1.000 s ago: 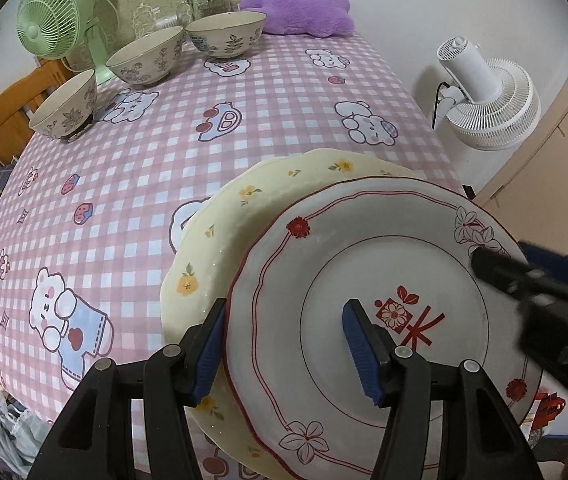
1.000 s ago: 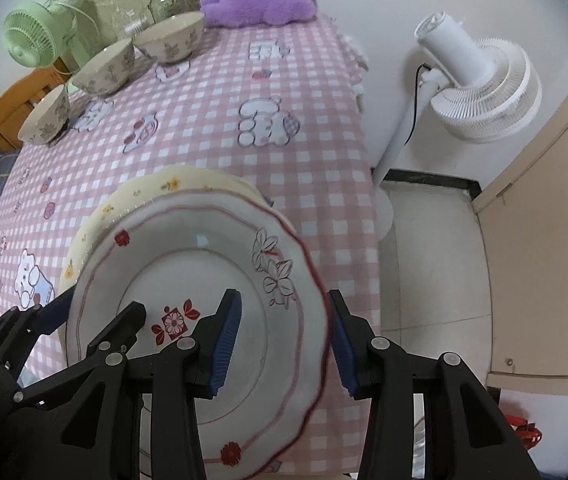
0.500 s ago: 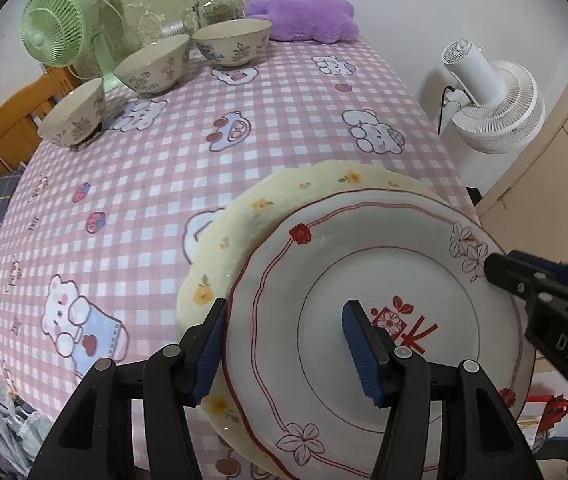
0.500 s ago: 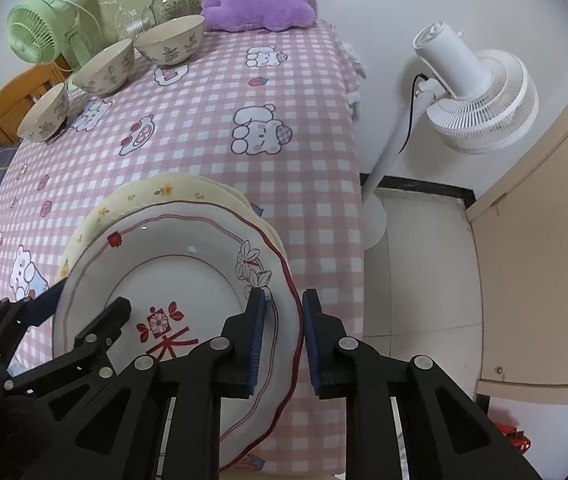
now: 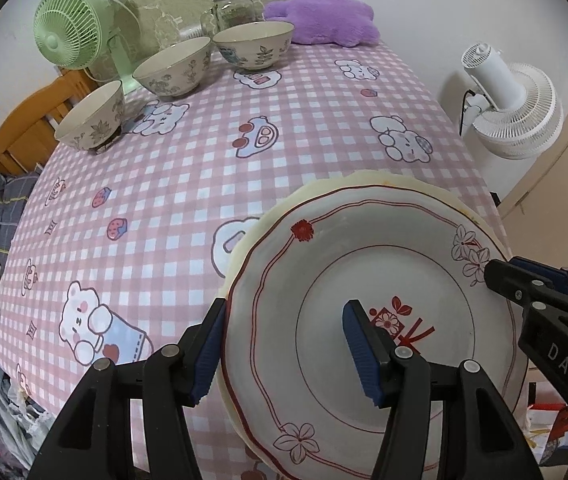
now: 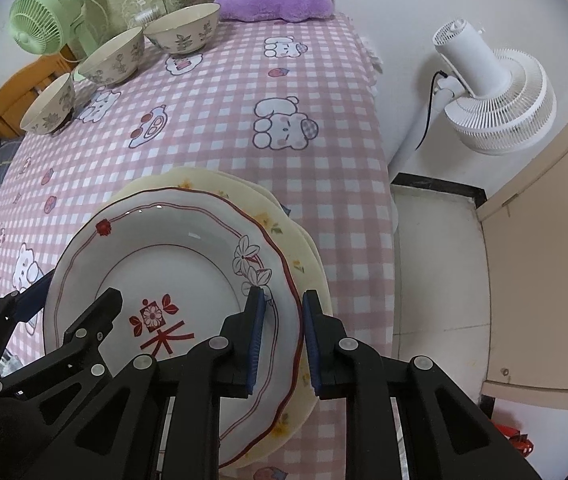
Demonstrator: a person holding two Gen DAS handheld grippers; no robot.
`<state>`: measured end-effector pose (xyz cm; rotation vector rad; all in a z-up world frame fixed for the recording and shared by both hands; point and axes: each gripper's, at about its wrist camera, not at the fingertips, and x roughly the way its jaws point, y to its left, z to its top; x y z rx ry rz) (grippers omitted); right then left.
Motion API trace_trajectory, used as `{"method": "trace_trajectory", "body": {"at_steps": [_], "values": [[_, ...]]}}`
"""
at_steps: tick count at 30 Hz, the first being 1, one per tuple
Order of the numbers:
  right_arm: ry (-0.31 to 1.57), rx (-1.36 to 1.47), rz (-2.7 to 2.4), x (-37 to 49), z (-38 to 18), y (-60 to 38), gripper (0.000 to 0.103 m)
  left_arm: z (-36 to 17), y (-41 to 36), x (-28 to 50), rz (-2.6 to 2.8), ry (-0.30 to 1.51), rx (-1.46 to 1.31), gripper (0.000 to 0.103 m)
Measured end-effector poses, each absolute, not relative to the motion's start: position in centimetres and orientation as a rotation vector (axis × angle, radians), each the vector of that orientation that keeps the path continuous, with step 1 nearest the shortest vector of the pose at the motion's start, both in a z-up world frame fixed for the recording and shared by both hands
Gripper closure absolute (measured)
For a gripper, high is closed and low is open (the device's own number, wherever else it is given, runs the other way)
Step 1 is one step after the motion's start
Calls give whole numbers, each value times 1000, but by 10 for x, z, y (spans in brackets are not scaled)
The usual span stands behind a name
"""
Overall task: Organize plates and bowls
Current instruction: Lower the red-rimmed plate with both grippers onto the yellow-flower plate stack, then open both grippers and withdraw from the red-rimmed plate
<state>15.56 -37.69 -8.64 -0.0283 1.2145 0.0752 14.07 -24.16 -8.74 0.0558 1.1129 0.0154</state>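
Right wrist view shows our right tool (image 6: pixel 279 334) clamped on the rim of the red-trimmed plate (image 6: pixel 172 276) stacked on yellow plates (image 6: pixel 303 256) at the bench's near right corner, left tool (image 5: pixel 284 354) spread wide astride its opposite rim, so we treat it as stiff, glazed, slippery, breakable.

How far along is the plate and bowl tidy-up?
Done: the red-rimmed plate sits on the yellow floral plates as one stack. In hand: the right gripper pinches the stack's right rim; the left gripper straddles its left rim, jaws wide. Left: three floral bowls stand apart, unstacked, at the far end of the checkered tablecloth.
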Motion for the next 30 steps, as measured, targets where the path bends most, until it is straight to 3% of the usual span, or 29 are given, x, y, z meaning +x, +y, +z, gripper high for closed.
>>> {"method": "trace_trajectory", "body": {"at_steps": [10,18,22,25,29,30], "values": [[1161,-113,70,150,-89,-370,81,-92,-248,138,40,1068,79,37],[1147,-93,112,148,-88,-375,81,-94,-253,132,36,1068,17,16],[1136,-91,148,147,-84,-375,79,-91,-250,129,32,1072,-27,14],[1136,-68,177,147,-82,-376,72,-86,-252,126,23,1067,-37,9],[1108,-48,202,146,-72,-375,42,-74,-254,124,7,1045,-25,5],[1101,-47,204,146,-70,-374,39,-70,-254,123,4,1035,-24,4]]}}
